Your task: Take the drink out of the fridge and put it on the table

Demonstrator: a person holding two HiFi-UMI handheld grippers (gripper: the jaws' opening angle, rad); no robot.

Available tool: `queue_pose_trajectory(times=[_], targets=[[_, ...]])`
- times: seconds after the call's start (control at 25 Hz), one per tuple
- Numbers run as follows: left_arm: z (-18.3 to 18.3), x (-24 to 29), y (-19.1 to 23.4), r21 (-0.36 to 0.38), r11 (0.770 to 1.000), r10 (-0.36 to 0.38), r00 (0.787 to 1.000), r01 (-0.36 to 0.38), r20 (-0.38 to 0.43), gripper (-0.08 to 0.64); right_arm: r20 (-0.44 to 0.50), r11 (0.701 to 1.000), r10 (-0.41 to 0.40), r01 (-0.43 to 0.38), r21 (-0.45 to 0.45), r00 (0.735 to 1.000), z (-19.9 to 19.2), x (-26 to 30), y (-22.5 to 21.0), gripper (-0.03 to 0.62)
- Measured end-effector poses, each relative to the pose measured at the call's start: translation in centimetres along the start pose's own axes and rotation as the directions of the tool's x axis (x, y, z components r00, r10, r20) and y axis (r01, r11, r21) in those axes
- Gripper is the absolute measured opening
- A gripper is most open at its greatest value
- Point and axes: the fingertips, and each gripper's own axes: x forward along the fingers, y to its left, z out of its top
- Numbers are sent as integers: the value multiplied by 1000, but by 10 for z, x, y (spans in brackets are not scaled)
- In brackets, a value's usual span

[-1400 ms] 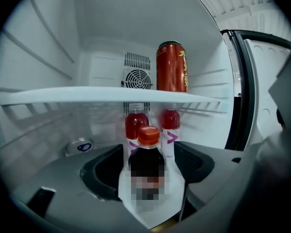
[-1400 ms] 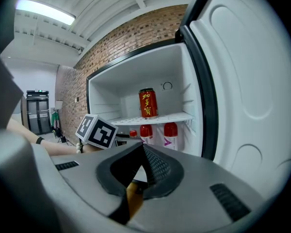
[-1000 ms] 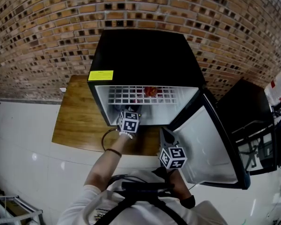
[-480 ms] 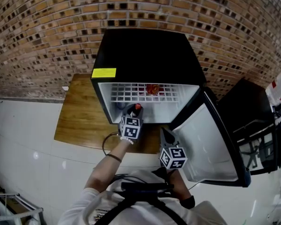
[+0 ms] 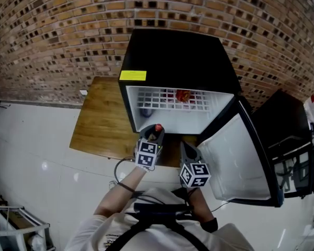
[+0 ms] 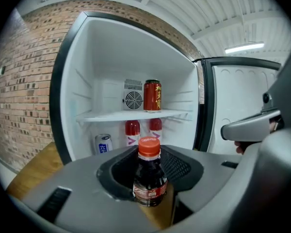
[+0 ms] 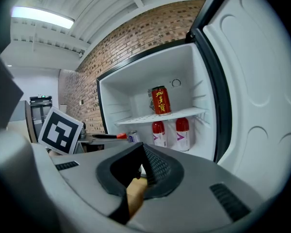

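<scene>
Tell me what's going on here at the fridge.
A person stands at an open fridge with a gripper in each hand. The left gripper is shut on a dark bottle with a red cap and holds it upright just outside the fridge, above the wooden table. The bottle is not yet set down. The right gripper is shut on nothing, near the door. A red can stands on the shelf inside.

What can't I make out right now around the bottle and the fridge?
Base of the bottle: left gripper view, hidden by the left gripper's body.
Its label print: too small.
Two red-topped containers on the fridge floor: lower parts hidden by the same body; in the head view, by the wire shelf.
Print on the blue can: too small.
</scene>
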Motion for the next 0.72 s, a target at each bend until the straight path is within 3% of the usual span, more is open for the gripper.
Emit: queue_pose_trajectory(times=[0.4, 0.72], targets=[[-25, -59, 52, -43, 994, 100, 995, -101, -20, 141, -16, 997, 68, -68, -21, 998, -5, 10, 37, 17], [-41, -86, 120, -78, 970, 226, 973, -229, -38, 141, -29, 993, 106, -107, -47, 994, -3, 17, 55, 17]])
